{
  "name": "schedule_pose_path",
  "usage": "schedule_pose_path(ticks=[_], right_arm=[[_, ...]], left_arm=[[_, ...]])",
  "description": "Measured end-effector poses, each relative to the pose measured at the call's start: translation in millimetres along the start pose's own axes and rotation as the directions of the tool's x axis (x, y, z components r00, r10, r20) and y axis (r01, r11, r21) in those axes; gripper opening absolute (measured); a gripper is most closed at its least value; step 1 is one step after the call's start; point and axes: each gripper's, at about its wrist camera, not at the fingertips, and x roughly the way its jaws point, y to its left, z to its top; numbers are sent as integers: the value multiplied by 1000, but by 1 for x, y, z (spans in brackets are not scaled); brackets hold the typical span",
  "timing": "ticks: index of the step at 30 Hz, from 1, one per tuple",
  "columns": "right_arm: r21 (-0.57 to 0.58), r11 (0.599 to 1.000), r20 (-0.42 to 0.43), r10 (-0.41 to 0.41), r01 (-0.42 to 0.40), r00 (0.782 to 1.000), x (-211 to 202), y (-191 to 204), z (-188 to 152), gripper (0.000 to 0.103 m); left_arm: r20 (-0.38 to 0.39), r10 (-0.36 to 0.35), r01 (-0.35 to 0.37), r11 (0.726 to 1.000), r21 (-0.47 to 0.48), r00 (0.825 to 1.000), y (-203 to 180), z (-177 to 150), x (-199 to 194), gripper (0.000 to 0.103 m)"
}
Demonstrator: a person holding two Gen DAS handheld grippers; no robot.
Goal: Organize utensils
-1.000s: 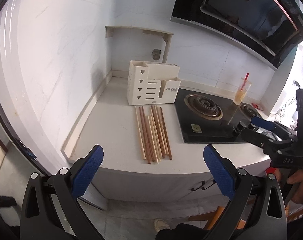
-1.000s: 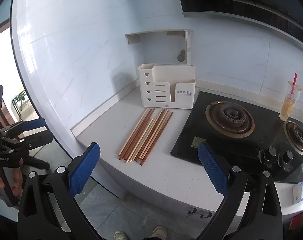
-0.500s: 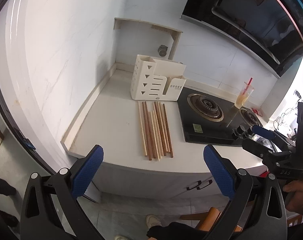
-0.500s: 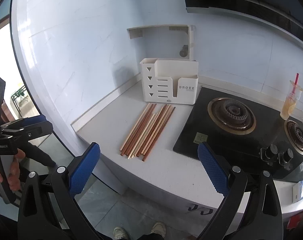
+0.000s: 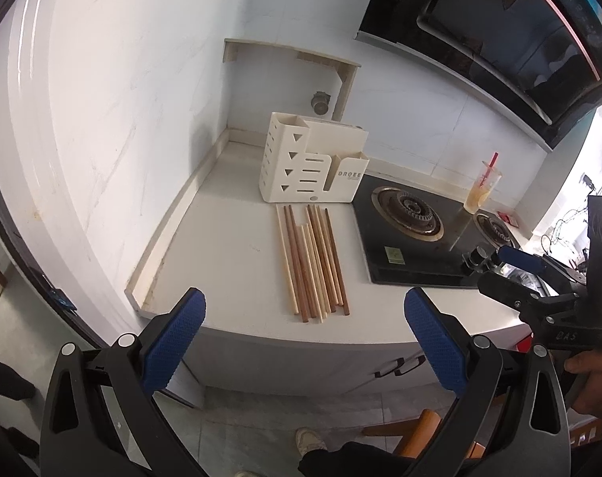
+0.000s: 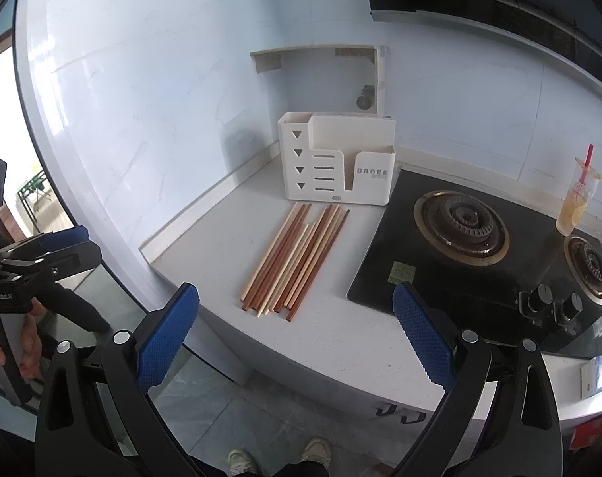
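Note:
Several wooden chopsticks, light and dark brown, lie side by side on the white countertop. Behind them stands a cream utensil holder with stepped compartments that look empty. My left gripper is open, held in front of the counter edge below the chopsticks. My right gripper is open too, off the counter's front edge, nothing between its fingers. Each gripper shows in the other's view, the left gripper and the right gripper in a person's hand.
A black gas hob with two burners fills the counter's right side. A plastic cup with a red straw stands behind it. A range hood hangs above. Tiled walls close the left and back. Shoes show on the floor.
Both views have risen and tilted slightly, so the counter and chopsticks sit a little lower and closer in frame. Both grippers stay open. The chopsticks and holder have not moved.

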Motion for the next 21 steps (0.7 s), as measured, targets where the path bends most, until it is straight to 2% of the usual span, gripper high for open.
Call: schedule_pose_path(ticks=[16,21], right_arm=[[40,998,-86,-46,50,995,17,9,7,99],[60,996,-133,-54,63,990,27,6,12,99]], left_arm=[[-97,-23,24,1000,9,995,20,11,17,98],[-128,-11,11,1000,-3,992,25,18,26,98]])
